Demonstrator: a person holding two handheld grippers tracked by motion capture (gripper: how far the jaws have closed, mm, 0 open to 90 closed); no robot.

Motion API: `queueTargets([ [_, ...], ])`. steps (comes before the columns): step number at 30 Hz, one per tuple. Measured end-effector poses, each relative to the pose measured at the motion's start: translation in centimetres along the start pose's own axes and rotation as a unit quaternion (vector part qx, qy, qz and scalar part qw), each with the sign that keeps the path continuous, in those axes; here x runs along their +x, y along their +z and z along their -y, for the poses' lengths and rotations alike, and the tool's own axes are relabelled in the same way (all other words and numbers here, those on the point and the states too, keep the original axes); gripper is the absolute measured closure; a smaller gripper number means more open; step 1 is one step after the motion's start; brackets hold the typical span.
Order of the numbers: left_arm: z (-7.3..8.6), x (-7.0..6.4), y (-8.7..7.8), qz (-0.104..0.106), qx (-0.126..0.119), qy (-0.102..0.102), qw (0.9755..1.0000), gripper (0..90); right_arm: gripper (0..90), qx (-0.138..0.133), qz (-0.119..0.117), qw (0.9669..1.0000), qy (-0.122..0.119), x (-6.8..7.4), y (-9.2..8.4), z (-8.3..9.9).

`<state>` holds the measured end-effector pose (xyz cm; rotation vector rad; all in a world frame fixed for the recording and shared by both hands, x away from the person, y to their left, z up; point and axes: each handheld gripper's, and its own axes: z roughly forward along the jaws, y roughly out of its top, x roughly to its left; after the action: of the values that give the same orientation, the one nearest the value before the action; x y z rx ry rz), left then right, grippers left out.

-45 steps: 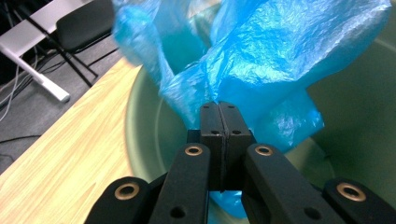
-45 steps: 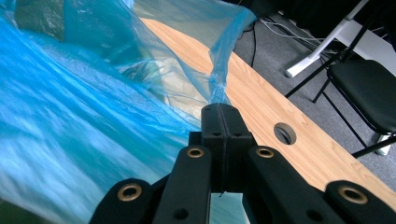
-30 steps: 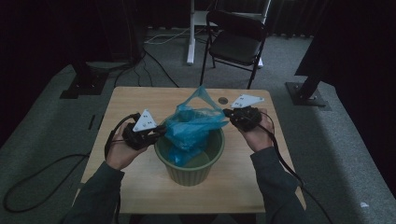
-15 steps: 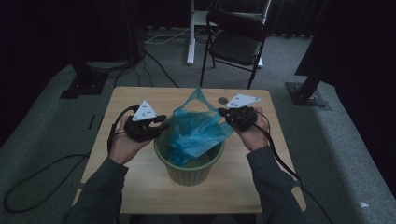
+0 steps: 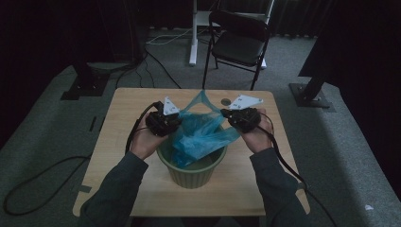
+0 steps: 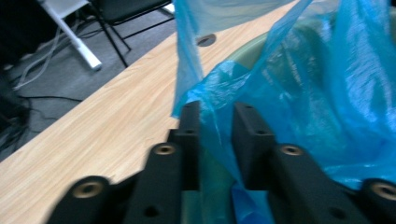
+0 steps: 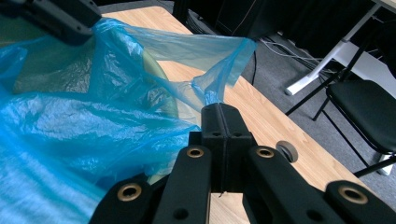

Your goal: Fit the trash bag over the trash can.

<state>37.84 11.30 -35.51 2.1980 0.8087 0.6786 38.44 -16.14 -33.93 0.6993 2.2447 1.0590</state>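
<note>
Two grippers hold a blue plastic bag (image 5: 201,135) over a green pot (image 5: 193,168): right gripper (image 7: 223,117) fingers clamped on film, left gripper (image 6: 217,125) fingers slightly apart around it.

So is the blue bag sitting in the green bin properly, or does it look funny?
It looks funny. The blue bag is bunched above the green bin, not folded over its rim. The right gripper pinches one edge; the left gripper's jaws stand apart around another.
</note>
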Motion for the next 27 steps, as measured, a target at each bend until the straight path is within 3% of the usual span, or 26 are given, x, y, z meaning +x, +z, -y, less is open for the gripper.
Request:
queueTargets([
  [5, 0.3, 0.4, -0.6, -0.004, -0.008, 0.0, 1.0, 88.9, 90.0, 0.002, 0.006, 1.0, 0.003, -0.2, -0.2, 0.2],
  [11, 0.9, 1.7, -1.7, -0.016, -0.024, -0.025, 0.9993, 89.6, 90.0, 0.009, 0.011, 0.9999, 0.004, -0.3, -0.1, 0.3],
  [13, 1.3, 2.2, -2.0, -0.027, -0.022, -0.032, 0.9989, 89.7, 90.0, 0.016, 0.015, 0.9998, 0.004, -0.3, 0.1, 0.4],
  [19, 3.0, 4.2, -2.2, -0.033, -0.015, -0.064, 0.9973, 89.7, 90.0, 0.027, 0.016, 0.9995, 0.009, -0.5, 0.9, 0.8],
  [27, 4.9, 5.3, -1.7, -0.024, -0.005, -0.092, 0.9954, 89.7, 90.0, 0.044, 0.011, 0.9987, 0.024, -0.9, 1.4, 2.1],
])
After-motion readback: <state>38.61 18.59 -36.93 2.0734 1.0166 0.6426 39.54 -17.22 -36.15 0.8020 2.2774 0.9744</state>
